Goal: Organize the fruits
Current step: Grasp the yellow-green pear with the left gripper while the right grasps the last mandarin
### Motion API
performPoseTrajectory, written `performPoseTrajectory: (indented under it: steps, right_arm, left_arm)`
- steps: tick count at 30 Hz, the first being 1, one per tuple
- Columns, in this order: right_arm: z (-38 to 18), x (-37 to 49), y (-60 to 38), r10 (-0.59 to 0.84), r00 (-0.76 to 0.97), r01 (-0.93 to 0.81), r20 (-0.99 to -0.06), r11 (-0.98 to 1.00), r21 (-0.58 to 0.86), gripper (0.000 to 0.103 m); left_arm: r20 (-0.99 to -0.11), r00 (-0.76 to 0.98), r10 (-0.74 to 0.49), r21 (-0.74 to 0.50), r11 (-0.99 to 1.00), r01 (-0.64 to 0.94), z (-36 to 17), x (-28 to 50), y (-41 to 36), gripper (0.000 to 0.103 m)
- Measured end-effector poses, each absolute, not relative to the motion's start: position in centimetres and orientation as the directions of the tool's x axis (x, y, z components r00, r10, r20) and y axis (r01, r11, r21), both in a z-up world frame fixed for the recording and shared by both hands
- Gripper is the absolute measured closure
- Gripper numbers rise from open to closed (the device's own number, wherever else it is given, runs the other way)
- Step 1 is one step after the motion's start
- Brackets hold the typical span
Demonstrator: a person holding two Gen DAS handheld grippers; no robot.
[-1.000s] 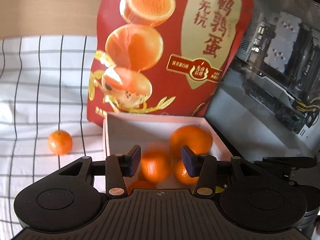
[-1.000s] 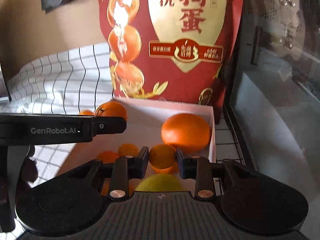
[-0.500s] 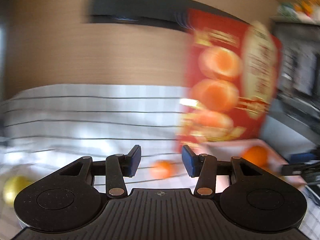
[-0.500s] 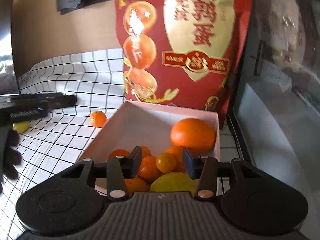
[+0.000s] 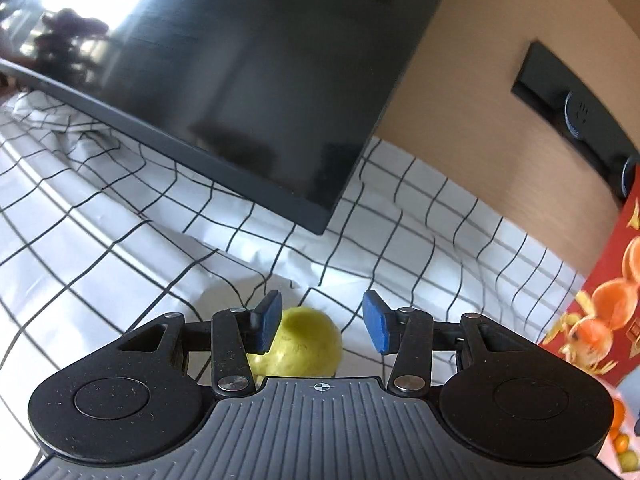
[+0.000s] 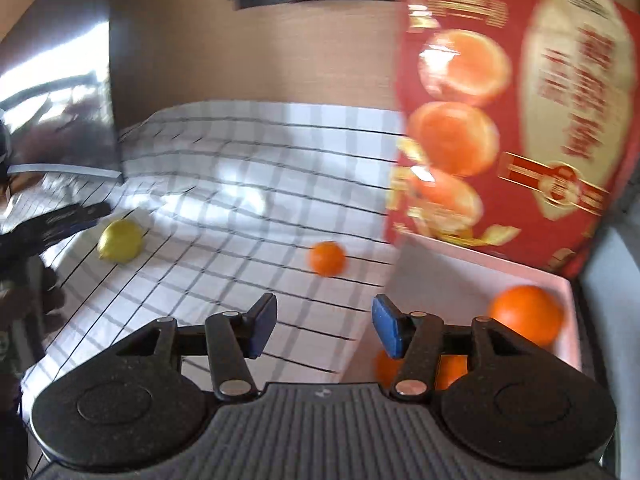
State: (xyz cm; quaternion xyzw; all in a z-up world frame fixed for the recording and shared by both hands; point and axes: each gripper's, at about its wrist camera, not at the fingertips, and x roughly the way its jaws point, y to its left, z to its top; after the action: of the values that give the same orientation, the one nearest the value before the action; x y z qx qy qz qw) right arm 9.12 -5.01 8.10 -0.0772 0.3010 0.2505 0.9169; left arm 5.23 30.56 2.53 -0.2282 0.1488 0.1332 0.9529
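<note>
Left gripper (image 5: 322,326) stood parted above checked cloth (image 5: 100,248), pads clear of lemon (image 5: 304,342) lying between and below them, nearer left pad. Dark monitor (image 5: 224,80) loomed behind.

Right gripper (image 6: 324,326) had jaws just opening, nothing between them, over cloth beside pink box (image 6: 568,320). Box held large orange (image 6: 526,314) plus smaller ones. 1 small orange (image 6: 327,258) sat loose on cloth. Red bag (image 6: 516,120) stood behind box.
</note>
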Motion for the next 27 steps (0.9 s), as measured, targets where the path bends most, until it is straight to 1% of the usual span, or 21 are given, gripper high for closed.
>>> performPoseTrajectory:
  steps: [4, 6, 11, 14, 17, 21, 27]
  right_arm:
    - [8.0, 9.5, -2.6, 0.426, 0.671, -0.531, -0.607, 0.848, 0.009, 0.050]
    - [7.9, 10.1, -2.1, 0.419, 0.668, -0.520, -0.616, 0.854, 0.016, 0.050]
    - [7.5, 11.2, -2.5, 0.399, 0.665, -0.496, -0.631, 0.868, 0.026, 0.048]
    - [7.2, 11.9, -3.4, 0.397, 0.653, -0.483, -0.645, 0.874, 0.050, 0.045]
    - [6.8, 12.8, -4.1, 0.371, 0.654, -0.462, -0.659, 0.886, 0.039, 0.044]
    - [6.5, 13.5, -4.8, 0.344, 0.663, -0.436, -0.665, 0.899, 0.030, 0.043]
    - [6.3, 14.2, -3.6, 0.302, 0.691, -0.432, -0.657, 0.901, -0.041, 0.041]
  left_arm:
    - [-0.376, 0.901, 0.217, -0.307, 0.888, -0.342, 2.2, 5.9, 30.0, 0.053]
    - [-0.373, 0.898, 0.233, -0.251, 0.906, -0.340, 1.8, 5.6, 29.3, 0.053]
    - [-0.382, 0.905, 0.188, -0.185, 0.944, -0.274, 1.9, 4.8, 28.6, 0.052]
    - [-0.395, 0.889, 0.232, -0.095, 0.952, -0.290, 1.8, 5.0, 27.7, 0.052]
    - [-0.413, 0.863, 0.291, -0.052, 0.938, -0.342, 1.6, 5.2, 27.8, 0.052]
    - [-0.414, 0.858, 0.304, -0.038, 0.936, -0.350, 1.4, 5.5, 28.2, 0.051]
    - [-0.414, 0.845, 0.338, 0.088, 0.939, -0.333, 1.5, 5.9, 26.7, 0.048]
